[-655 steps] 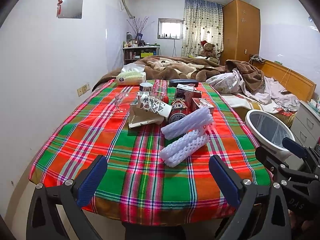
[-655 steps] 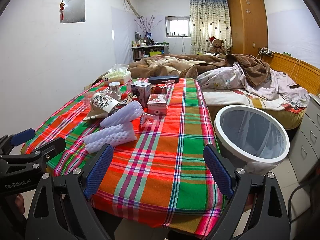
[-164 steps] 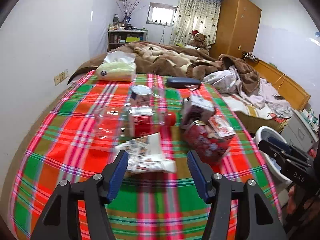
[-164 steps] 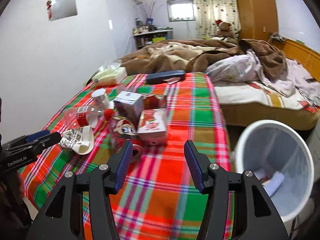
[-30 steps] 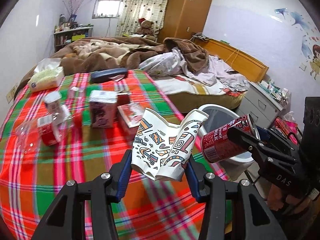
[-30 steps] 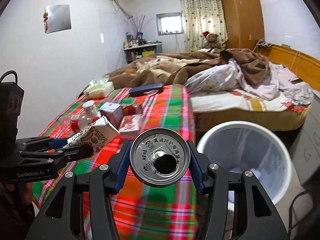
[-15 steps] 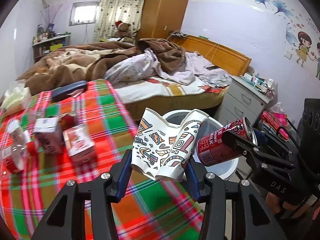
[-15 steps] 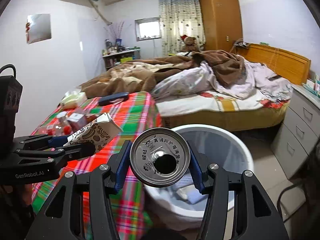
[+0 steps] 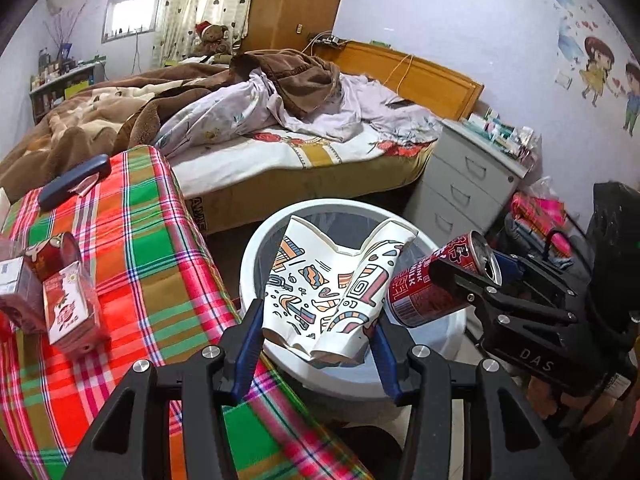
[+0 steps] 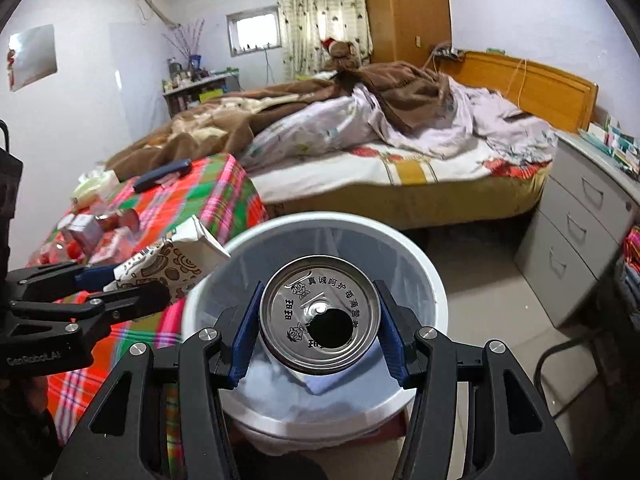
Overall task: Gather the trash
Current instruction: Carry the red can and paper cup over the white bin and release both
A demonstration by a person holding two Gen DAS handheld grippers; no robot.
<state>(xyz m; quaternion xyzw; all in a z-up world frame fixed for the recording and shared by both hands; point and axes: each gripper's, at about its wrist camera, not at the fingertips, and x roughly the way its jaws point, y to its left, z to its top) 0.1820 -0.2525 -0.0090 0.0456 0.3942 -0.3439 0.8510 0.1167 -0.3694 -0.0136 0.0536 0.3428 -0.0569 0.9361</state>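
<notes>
Trash: 1 paper cup (image 9: 332,292) in left gripper (image 9: 316,344) | 1 can (image 10: 319,321) in right gripper (image 10: 318,340) | over 1 bin (image 10: 420,264)

A crushed patterned paper cup (image 9: 334,292) and a red drink can (image 9: 434,286) hang over the white bin (image 10: 424,272).

A bed (image 9: 304,152) fills the middle of the room, heaped with a brown blanket (image 9: 120,116) and a pale quilt (image 10: 420,128). A teddy bear (image 9: 211,36) sits behind it by the curtain (image 10: 324,12) and a wardrobe (image 9: 296,4). A grey drawer unit (image 10: 580,216) stands beside the wooden headboard (image 9: 416,76). Cartoon stickers (image 9: 600,68) mark the wall. A shelf (image 10: 196,88) stands under the window (image 10: 252,30).
</notes>
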